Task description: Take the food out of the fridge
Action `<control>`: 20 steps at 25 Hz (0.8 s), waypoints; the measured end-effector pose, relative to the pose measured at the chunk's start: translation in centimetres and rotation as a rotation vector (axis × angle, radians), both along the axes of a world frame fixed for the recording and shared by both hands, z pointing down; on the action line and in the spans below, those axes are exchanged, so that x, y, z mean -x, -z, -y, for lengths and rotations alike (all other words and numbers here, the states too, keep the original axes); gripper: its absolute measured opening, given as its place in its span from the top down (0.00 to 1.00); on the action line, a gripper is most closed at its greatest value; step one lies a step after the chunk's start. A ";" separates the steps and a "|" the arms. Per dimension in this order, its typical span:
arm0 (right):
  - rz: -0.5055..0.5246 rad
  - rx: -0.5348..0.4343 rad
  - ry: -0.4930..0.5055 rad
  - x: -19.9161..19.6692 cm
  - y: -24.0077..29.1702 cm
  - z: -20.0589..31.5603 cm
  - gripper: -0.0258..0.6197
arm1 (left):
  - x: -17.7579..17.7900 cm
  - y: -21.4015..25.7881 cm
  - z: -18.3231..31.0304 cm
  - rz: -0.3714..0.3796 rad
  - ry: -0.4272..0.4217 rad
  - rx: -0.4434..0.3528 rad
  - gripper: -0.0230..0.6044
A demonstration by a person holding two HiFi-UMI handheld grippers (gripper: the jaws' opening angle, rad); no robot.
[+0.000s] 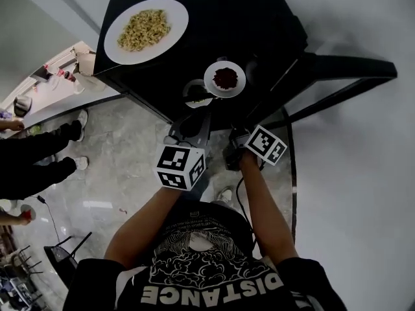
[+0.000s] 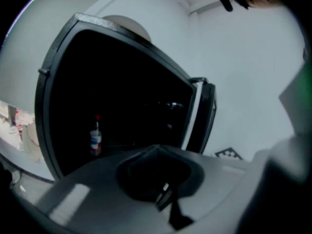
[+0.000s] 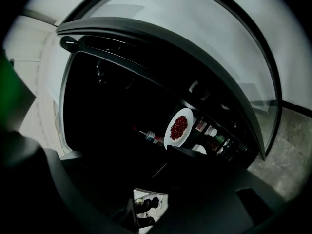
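Observation:
A black fridge point(image 1: 214, 18) stands open in front of me, its door point(image 1: 350, 70) swung out to the right. On its top lies a large white plate of yellow-green food point(image 1: 146, 30). At the fridge's front, a small white plate of dark red food point(image 1: 224, 78) and a small dish point(image 1: 196, 92) sit beyond the jaws. In the right gripper view the red food plate point(image 3: 179, 127) lies ahead inside the dark fridge. My left gripper point(image 1: 193, 118) points at the fridge, its jaws nearly together and empty point(image 2: 165, 195). My right gripper point(image 1: 238, 135) stands open with nothing between its jaws point(image 3: 148, 204).
A bottle point(image 2: 95, 138) stands inside the fridge, and jars point(image 3: 214, 138) fill a shelf near the red plate. A person in dark trousers and white shoes point(image 1: 39, 154) stands on the marble floor at left. A black stand point(image 1: 61, 254) is at lower left. A white wall is at right.

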State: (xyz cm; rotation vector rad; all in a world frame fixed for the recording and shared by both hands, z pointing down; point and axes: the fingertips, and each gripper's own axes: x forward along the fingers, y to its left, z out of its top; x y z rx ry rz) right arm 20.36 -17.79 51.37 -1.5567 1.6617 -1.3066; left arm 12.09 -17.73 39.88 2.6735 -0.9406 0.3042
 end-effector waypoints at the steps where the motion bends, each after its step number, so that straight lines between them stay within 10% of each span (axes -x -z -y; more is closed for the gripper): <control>1: 0.017 0.008 -0.014 -0.2 -0.8 0.6 0.82 | -0.1 -0.3 0.5 0.004 -0.003 0.003 0.96; 20: 0.249 0.062 -0.191 -2.8 -7.2 6.7 0.85 | 1.2 -3.3 3.9 0.072 -0.018 0.043 0.96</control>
